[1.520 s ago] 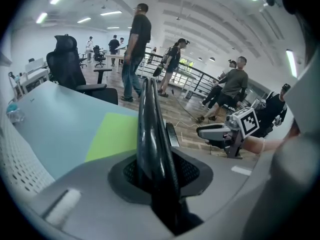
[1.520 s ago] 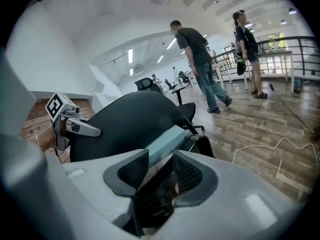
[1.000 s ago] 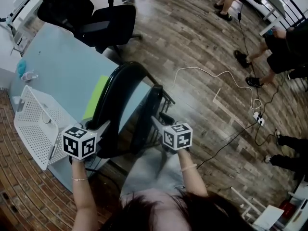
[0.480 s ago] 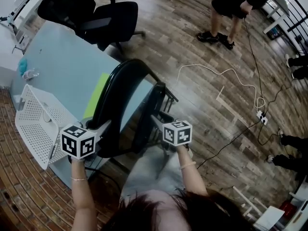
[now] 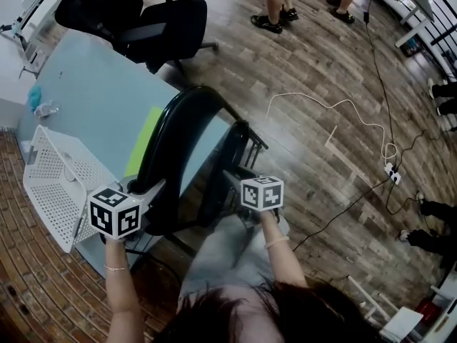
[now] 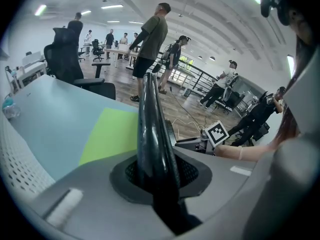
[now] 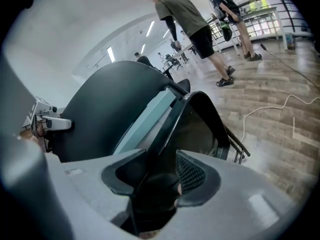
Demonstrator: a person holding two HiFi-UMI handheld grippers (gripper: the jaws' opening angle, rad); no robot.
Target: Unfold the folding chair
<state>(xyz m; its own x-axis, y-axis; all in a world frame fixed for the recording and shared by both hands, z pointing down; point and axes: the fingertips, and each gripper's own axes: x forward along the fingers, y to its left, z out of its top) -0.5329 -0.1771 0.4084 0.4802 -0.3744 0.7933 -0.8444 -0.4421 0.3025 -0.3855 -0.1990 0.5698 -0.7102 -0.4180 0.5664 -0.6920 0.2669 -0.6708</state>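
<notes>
A black folding chair stands partly folded between me and the table. Its curved backrest [image 5: 168,138] is on the left and its seat panel [image 5: 225,159] on the right, with a narrow gap between them. My left gripper [image 5: 153,191] is shut on the backrest's glossy rim [image 6: 150,114], which runs straight up between its pads. My right gripper [image 5: 230,182] has its jaws around the seat's thin edge [image 7: 167,129]. Its pads sit wide apart on the seat and are spreading slightly. In the right gripper view the backrest [image 7: 107,109] looms at left.
A light blue table [image 5: 93,98] lies behind the chair, with a yellow-green sheet [image 5: 143,145] and a white perforated basket [image 5: 50,184] on it. A black office chair [image 5: 157,27] stands beyond. A white cable [image 5: 321,109] trails over the wooden floor. People's legs [image 5: 275,13] are at the top.
My right gripper has sunk a little with the seat edge, and the gap between seat and backrest looks slightly wider. The left gripper has stayed put. People in the background have walked across.
</notes>
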